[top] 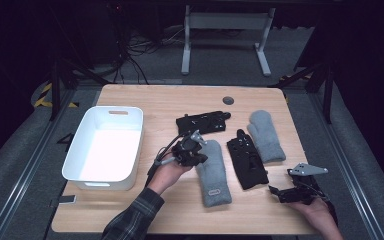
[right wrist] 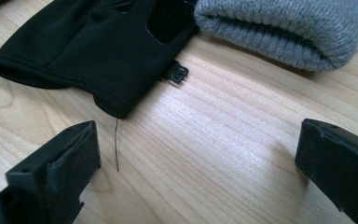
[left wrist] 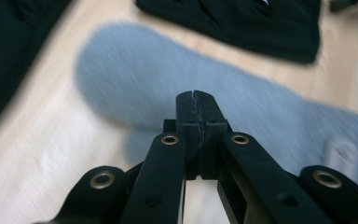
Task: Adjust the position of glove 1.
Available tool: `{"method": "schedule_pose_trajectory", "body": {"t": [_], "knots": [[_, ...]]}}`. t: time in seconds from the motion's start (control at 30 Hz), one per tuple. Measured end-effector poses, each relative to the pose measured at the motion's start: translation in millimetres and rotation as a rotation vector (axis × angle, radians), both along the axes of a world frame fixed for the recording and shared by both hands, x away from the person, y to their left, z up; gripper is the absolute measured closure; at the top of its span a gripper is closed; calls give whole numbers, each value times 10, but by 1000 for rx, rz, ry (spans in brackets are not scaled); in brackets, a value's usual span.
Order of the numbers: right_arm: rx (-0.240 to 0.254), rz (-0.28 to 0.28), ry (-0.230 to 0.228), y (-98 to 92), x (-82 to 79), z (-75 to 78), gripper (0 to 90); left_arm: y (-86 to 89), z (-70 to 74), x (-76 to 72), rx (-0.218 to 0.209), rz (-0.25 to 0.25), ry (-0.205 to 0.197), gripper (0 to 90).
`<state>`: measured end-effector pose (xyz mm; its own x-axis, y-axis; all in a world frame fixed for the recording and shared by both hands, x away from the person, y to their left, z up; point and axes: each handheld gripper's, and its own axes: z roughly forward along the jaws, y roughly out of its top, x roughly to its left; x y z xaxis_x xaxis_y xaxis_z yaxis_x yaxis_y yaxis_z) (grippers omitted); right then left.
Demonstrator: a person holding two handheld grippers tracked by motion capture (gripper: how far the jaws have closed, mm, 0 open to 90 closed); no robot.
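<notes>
Pale wood surface: the table [top: 145, 107] carries four gloves and a white bin [top: 105, 148]; the bin interior appears bare.
Grey mitten, near: lies flat at the table's middle [top: 213, 175], cuff toward the person, just right of the left gripper; in the left gripper view it spreads blurred beyond the jaw tips [left wrist: 135, 79].
Grey mitten, far: lies flat toward the right rear [top: 266, 135], apart from the bin.
Black glove, rear: lies crosswise behind the left gripper [top: 203, 121].
Black glove, middle: lies between the two mittens [top: 247, 160]; its cuff shows in the right gripper view [right wrist: 88, 51], beside a mitten cuff.
Left gripper: held over the near mitten's fingertip end [top: 189, 150]; jaws clenched pad to pad, nothing between them [left wrist: 196, 109].
Right gripper: rests low at the table's right front edge [top: 292, 192]; jaws released and spread wide over bare wood [right wrist: 196, 158], short of the black cuff.
Work in hand: judged to be gathering the gloves, probably into the bin.
Done: nothing evident; no glove is lifted or binned.
Left: all four gloves remain to be gripped and moved.
</notes>
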<state>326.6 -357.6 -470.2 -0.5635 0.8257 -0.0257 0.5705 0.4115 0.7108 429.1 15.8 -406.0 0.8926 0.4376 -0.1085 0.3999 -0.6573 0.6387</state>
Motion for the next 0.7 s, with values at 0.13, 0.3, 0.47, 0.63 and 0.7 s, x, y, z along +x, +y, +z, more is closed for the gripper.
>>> {"method": "schedule_pose_trajectory", "body": {"t": [0.13,0.3,0.47,0.63,0.7], "knots": [[1,0,0,-1,0,0,3,-144,5,239,1,9,-16,899],[2,1,1,-1,0,1,3,-295,-89,464,-11,32,-17,899],[1,3,0,-1,0,0,3,-360,-250,583,58,52,1,900],[1,4,0,-1,0,0,3,-278,-290,544,70,59,20,900],[1,4,0,-1,1,0,3,-234,-301,501,77,60,21,900]]}}
